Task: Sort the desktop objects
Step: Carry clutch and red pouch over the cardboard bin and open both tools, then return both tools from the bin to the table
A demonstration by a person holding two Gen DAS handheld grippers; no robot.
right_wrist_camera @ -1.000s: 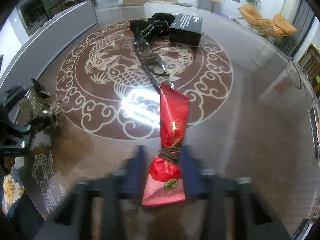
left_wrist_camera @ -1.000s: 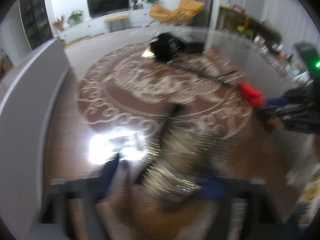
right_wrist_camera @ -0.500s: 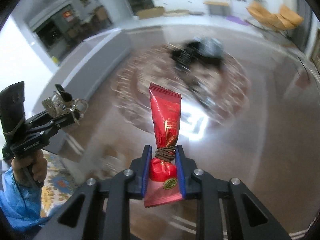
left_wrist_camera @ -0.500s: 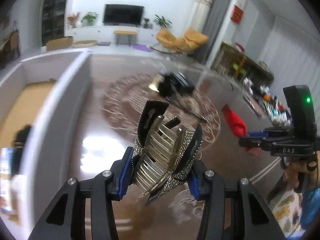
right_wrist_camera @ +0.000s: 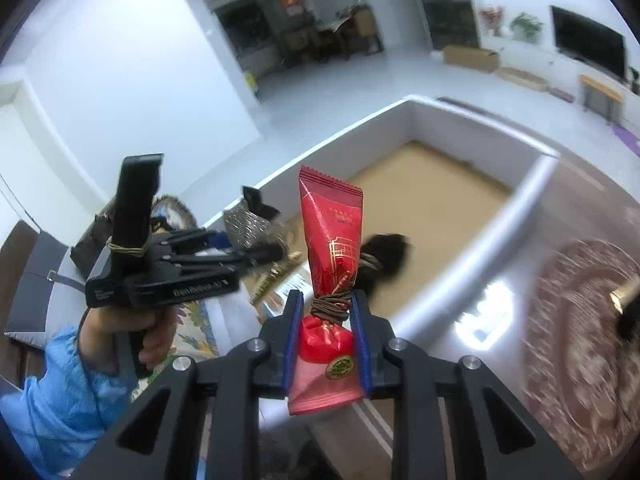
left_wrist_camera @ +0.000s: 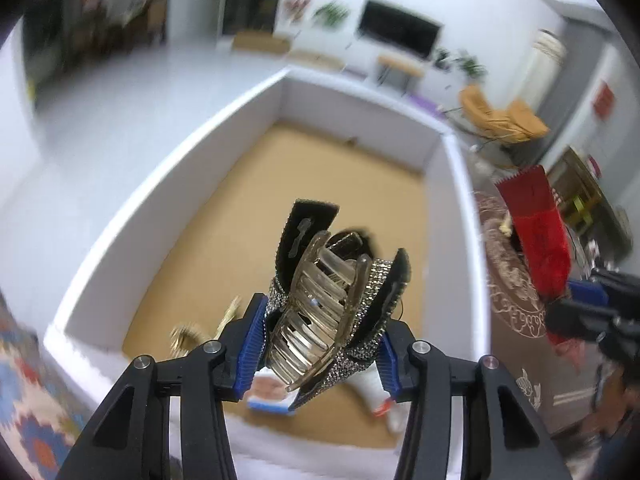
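Note:
My left gripper (left_wrist_camera: pixel 320 344) is shut on a rhinestone hair claw clip (left_wrist_camera: pixel 332 304) and holds it above a white box (left_wrist_camera: pixel 168 184) with a tan floor. My right gripper (right_wrist_camera: pixel 324 344) is shut on a red snack packet (right_wrist_camera: pixel 332 240) tied with a brown band, held up beside the box (right_wrist_camera: pixel 516 208). The left gripper with the clip (right_wrist_camera: pixel 248 224) shows in the right wrist view, over the box's near end. The red packet (left_wrist_camera: pixel 540 232) and right gripper (left_wrist_camera: pixel 580 300) show at the right of the left wrist view.
Inside the box lie a gold item (left_wrist_camera: pixel 188 336), a blue-edged card (left_wrist_camera: pixel 268 396), a white item (left_wrist_camera: pixel 380 396) and a dark fuzzy object (right_wrist_camera: pixel 384 248). The brown patterned table (right_wrist_camera: pixel 580 320) lies to the right. A patterned rug (left_wrist_camera: pixel 24 400) lies below left.
Both grippers have lifted off the patterned table and swung left with their objects. The left one now hangs over the white box, and the right one is beside it.

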